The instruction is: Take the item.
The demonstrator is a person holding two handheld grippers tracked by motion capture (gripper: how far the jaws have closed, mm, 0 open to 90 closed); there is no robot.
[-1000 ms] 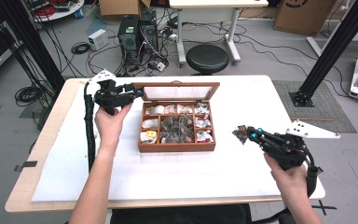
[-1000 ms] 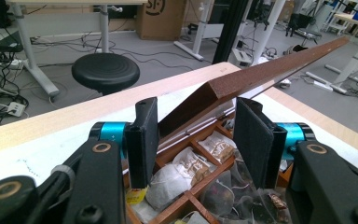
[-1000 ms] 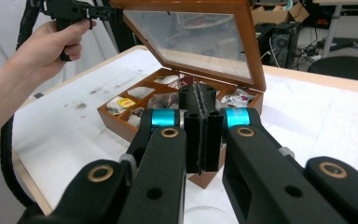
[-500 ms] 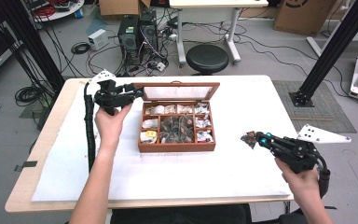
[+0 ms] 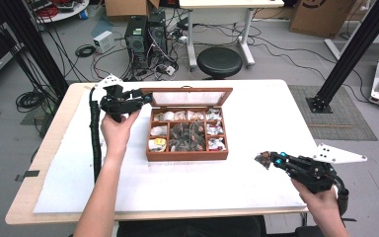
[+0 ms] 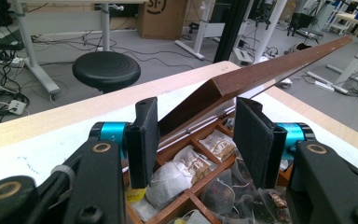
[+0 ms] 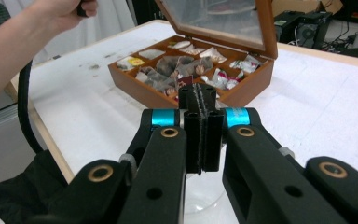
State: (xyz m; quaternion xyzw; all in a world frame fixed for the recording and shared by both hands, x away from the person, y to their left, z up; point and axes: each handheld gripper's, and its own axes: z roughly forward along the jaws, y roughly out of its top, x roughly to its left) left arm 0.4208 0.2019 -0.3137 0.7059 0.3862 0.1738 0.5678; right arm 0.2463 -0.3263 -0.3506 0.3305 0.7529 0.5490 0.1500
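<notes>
A wooden tea box (image 5: 187, 154) with several compartments of tea bags sits mid-table on the white mat, its glass lid (image 5: 190, 90) raised. My left gripper (image 5: 145, 98) is at the lid's left corner. In the left gripper view its jaws (image 6: 196, 135) are shut on the lid's brown frame (image 6: 270, 70). My right gripper (image 5: 269, 159) hovers low near the table's front right, pointing left, shut on a small dark tea bag (image 5: 263, 158). In the right gripper view its pads (image 7: 200, 100) press together, with the box (image 7: 242, 95) beyond them.
The white mat (image 5: 256, 123) covers most of the wooden table. A person's left forearm (image 5: 108, 163) lies left of the box. A black stool (image 5: 219, 61) and computer towers (image 5: 145, 34) stand on the floor behind the table.
My right gripper has drawn away from the box toward the table's front right and sunk lower, still carrying the tea bag. The left gripper and lid have stayed put.
</notes>
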